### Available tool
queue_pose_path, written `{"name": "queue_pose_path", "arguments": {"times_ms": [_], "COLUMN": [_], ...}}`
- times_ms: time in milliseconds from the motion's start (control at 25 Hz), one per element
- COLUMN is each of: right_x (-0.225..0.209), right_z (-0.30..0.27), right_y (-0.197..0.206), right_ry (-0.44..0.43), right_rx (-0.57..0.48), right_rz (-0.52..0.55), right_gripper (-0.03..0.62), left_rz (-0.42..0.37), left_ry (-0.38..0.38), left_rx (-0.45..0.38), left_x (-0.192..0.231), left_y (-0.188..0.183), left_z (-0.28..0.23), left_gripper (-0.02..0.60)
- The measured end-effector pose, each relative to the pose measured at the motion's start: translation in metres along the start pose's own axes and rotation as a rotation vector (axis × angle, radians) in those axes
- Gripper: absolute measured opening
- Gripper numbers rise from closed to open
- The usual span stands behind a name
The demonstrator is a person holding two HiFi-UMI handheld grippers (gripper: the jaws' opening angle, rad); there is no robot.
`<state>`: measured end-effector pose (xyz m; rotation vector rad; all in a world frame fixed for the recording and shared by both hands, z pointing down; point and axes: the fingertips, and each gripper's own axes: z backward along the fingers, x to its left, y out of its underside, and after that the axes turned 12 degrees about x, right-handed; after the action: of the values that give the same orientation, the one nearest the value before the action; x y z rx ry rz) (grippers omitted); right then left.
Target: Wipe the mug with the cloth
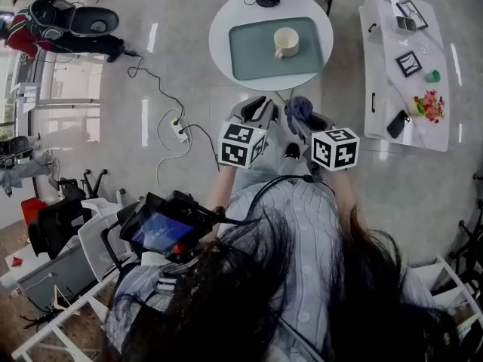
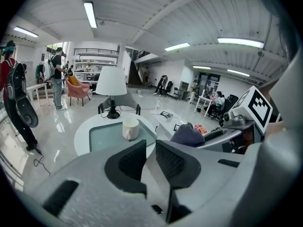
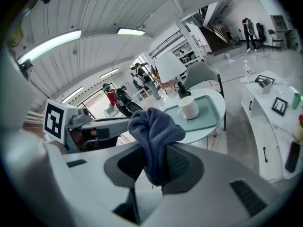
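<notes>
A cream mug [image 1: 286, 42] stands on a teal tray [image 1: 249, 51] on a round white table [image 1: 220, 23], some way ahead of both grippers. My right gripper [image 1: 302, 121] is shut on a dark blue cloth [image 1: 299, 108]; in the right gripper view the cloth [image 3: 154, 126] bunches up above the jaws, with the mug [image 3: 188, 108] beyond it. My left gripper [image 1: 257, 113] is held beside the right one. In the left gripper view its jaws stand nearly together with nothing between them, and the mug [image 2: 130, 128] is far ahead.
A long white side table [image 1: 381, 66] on the right carries a phone, picture frames and flowers. A lamp [image 2: 112, 86] stands at the round table's far edge. Cables and a power strip [image 1: 179, 130] lie on the floor to the left. People stand in the background.
</notes>
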<state>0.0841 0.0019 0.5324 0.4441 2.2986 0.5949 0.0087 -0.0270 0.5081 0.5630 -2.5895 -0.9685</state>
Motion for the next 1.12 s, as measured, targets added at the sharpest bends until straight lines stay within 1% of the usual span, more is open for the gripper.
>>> {"name": "queue_pose_path", "arguments": {"times_ms": [280, 680, 880, 1120], "right_x": [-0.019, -0.043, -0.059, -0.079], "right_z": [-0.013, -0.052, -0.072, -0.096], "right_y": [-0.021, -0.06, -0.076, -0.084], "right_ry": [0.047, 0.091, 0.113, 0.155], "right_rx": [-0.001, 0.042, 0.081, 0.155], "right_rz": [-0.02, -0.015, -0.007, 0.044], "right_gripper": [0.098, 0.098, 0.098, 0.098], "left_rz": [-0.022, -0.074, -0.142, -0.2], "left_ry": [0.029, 0.095, 0.112, 0.151], "left_rx": [0.032, 0.102, 0.143, 0.195], "left_x": [0.023, 0.061, 0.076, 0.086], "left_y": [-0.013, -0.034, -0.044, -0.043], "left_z": [-0.026, -0.077, -0.105, -0.138], "left_gripper": [0.055, 0.057, 0.057, 0.057]}}
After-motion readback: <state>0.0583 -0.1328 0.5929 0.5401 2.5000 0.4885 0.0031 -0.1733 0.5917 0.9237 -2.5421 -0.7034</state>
